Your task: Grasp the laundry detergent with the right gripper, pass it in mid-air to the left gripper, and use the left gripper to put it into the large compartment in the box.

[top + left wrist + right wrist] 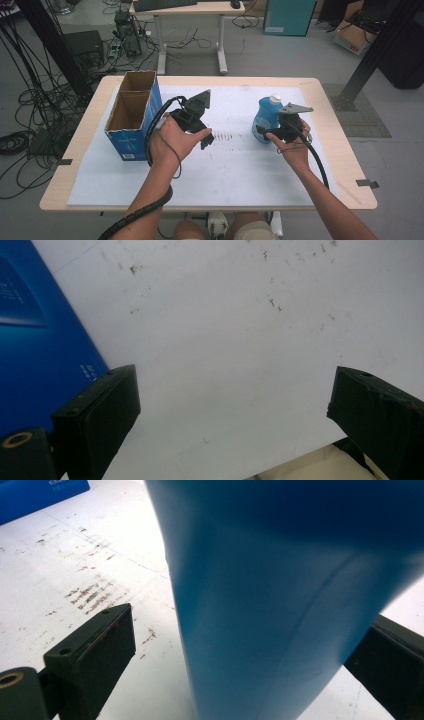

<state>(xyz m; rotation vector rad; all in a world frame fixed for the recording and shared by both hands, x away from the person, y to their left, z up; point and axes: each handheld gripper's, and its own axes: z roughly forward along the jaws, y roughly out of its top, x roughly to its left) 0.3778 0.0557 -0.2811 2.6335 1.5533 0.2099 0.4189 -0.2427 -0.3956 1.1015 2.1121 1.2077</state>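
Blue bottle (280, 605) stands between the right hand-held gripper's (240, 655) spread jaws.

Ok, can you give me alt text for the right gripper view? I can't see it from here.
A blue plastic bottle stands close up between the open black jaws of the right hand-held gripper, with a gap at the left jaw. Behind it lies a scuffed white table mat, with a corner of the blue cardboard box top left.

The high view is looking forward and down over the whole counter (320, 165). The left gripper view is facing the white sheet (240, 340) close up, with the box (35, 350) beside its jaw. The right gripper view is pressing close to the bottle (280, 595), sharing that box (40, 495) farther off.
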